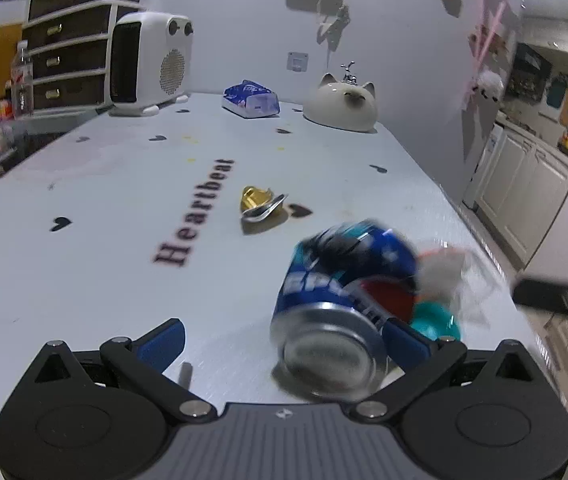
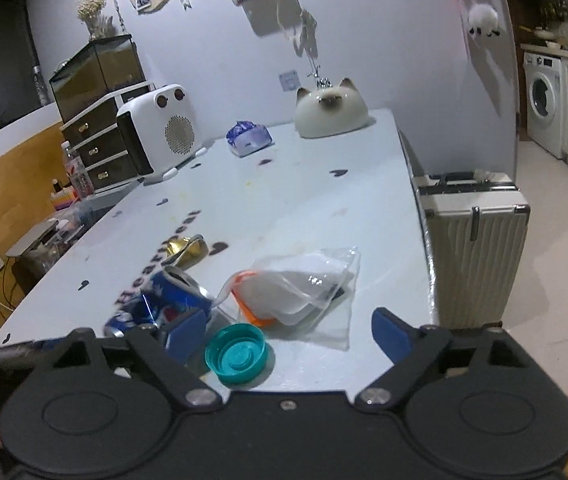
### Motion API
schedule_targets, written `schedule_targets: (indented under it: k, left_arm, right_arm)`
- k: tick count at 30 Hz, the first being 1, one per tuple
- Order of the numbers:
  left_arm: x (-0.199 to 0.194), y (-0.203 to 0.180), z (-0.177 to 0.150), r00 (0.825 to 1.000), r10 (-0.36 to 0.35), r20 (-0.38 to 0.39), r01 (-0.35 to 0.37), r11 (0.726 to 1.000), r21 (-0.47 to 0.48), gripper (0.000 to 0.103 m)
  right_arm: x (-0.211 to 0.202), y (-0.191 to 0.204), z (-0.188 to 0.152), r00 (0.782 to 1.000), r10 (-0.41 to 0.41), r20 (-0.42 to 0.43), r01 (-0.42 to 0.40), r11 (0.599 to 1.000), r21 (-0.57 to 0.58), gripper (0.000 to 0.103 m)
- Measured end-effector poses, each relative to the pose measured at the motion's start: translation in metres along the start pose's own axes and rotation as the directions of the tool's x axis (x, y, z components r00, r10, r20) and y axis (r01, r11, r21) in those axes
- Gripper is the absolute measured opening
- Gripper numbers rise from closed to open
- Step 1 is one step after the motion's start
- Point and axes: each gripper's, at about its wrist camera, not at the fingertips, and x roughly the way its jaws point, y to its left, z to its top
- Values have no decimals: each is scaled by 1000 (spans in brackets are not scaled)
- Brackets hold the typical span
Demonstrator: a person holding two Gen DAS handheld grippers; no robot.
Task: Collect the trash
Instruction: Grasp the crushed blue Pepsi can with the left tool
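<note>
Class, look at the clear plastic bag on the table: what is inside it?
Through the clear plastic bag you can see white crumpled material and an orange piece at its lower edge, plus something dark near one side. What these items are, and anything beneath them, stays hidden by the folds.

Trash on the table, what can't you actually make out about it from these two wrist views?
- Blue can: motion-blurred in the left wrist view, label unreadable; right wrist view, the finger covers part.
- Clear plastic bag: contents indistinct through film; left view, the can hides most.
- Teal cap: left view, mostly behind the can.
- Gold wrapper: too small to identify.
</note>
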Motion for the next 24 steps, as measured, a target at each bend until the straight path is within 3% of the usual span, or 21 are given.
schedule_targets:
  k: [6, 11, 15, 20, 24]
  left_arm:
    - [-12, 10, -11, 999, 44, 16, -44, 999, 10, 103]
    - [-8, 16, -12, 999, 39, 12, -39, 999, -13, 103]
    - [-10, 14, -12, 999, 37, 31, -36, 999, -12, 103]
    - [-24, 5, -13, 994, -28, 109, 25, 999, 30, 103]
    - [-29, -5, -14, 986, -112, 121, 104, 992, 70, 103]
  right_arm:
    - [9, 14, 1, 997, 71, 13, -71, 997, -7, 84]
    - [18, 36, 5, 985, 169, 30, -167, 983, -71, 70]
    - [31, 47, 7, 980, 198, -16, -199, 977, -77, 55]
    - [47, 56, 8, 971, 232, -62, -235, 970, -65, 40]
    - [49, 55, 3, 940, 313, -138, -313, 949, 19, 32]
